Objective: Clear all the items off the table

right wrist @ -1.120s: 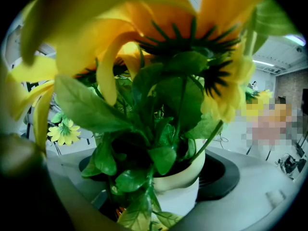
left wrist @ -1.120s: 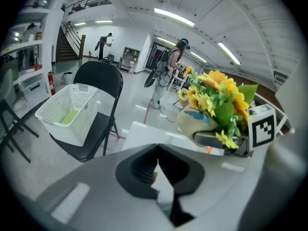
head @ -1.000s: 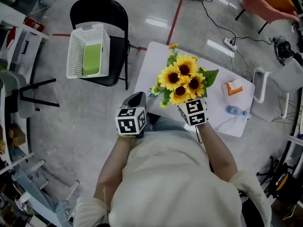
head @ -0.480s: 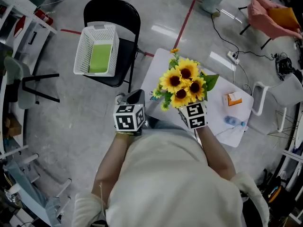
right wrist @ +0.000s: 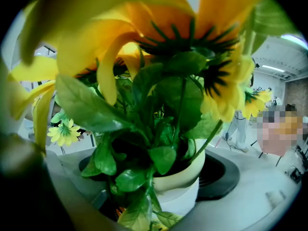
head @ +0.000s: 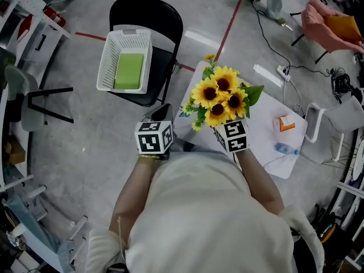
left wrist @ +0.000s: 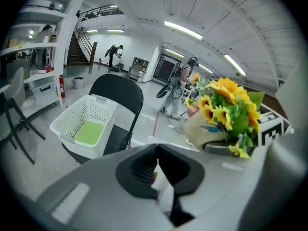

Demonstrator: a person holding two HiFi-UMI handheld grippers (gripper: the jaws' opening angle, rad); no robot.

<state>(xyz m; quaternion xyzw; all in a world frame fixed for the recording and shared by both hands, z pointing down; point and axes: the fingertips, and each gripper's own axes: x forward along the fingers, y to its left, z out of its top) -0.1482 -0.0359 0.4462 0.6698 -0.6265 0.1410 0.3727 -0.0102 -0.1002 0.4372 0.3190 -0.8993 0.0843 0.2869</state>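
Note:
A white pot of yellow sunflowers [head: 219, 98] is held up over the near edge of the white table [head: 264, 127]. My right gripper [head: 223, 120] is shut on it, and the blooms hide the jaws in the head view. In the right gripper view the pot [right wrist: 180, 189] sits between the wide-set dark pads [right wrist: 222, 174] of the right gripper [right wrist: 161, 177]. My left gripper [head: 165, 110] is shut and empty, to the left of the flowers. Its jaws meet in the left gripper view, where the left gripper [left wrist: 156, 163] has the pot [left wrist: 204, 129] to its right.
A white basket [head: 126, 61] with a green block [head: 129, 71] inside rests on a black folding chair [head: 165, 21], left of the table. An orange box [head: 285, 123] and a water bottle [head: 286, 149] lie on the table's right part. A white chair [head: 335, 115] stands further right.
The head view has swung, so the basket and chair sit further right and nearer the middle of the picture. Both grippers keep their places, the right one still holding the sunflower pot.

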